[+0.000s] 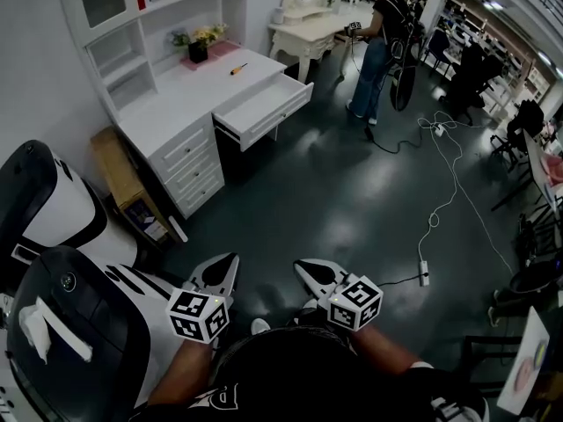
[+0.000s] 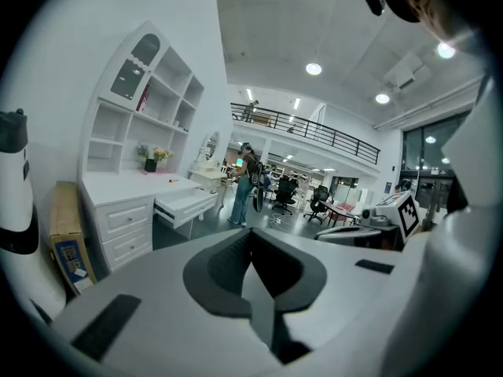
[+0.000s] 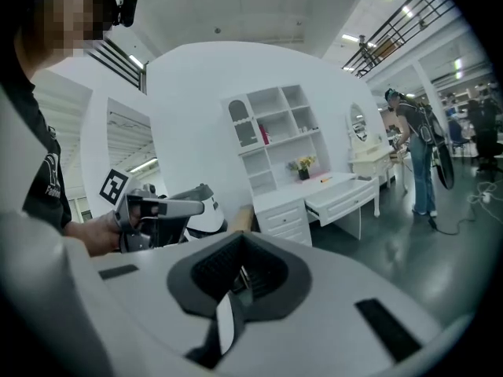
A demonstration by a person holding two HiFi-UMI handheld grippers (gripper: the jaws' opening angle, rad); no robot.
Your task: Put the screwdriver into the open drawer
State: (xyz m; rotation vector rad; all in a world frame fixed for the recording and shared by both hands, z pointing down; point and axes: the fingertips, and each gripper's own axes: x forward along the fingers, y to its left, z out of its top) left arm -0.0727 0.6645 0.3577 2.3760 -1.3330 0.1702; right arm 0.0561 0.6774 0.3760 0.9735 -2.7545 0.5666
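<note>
An orange-handled screwdriver (image 1: 238,69) lies on the top of the white desk (image 1: 180,104), behind its open drawer (image 1: 264,105). Both grippers are held low and far from the desk, over the dark floor. My left gripper (image 1: 230,264) is shut with nothing between its jaws. My right gripper (image 1: 304,269), beside it, also looks shut and empty. In the left gripper view the drawer (image 2: 185,203) is small and distant beyond the gripper (image 2: 251,232). The right gripper view shows the screwdriver (image 3: 325,179) as a small orange mark above the drawer (image 3: 346,199), past the gripper (image 3: 238,246).
A cardboard box (image 1: 123,181) leans against the desk's left side. A flower pot (image 1: 198,47) stands at the desk's back. A person (image 1: 378,42) stands by a dressing table (image 1: 308,29) beyond. Cables and a power strip (image 1: 424,275) lie on the floor. White-and-black machines (image 1: 62,262) crowd the left.
</note>
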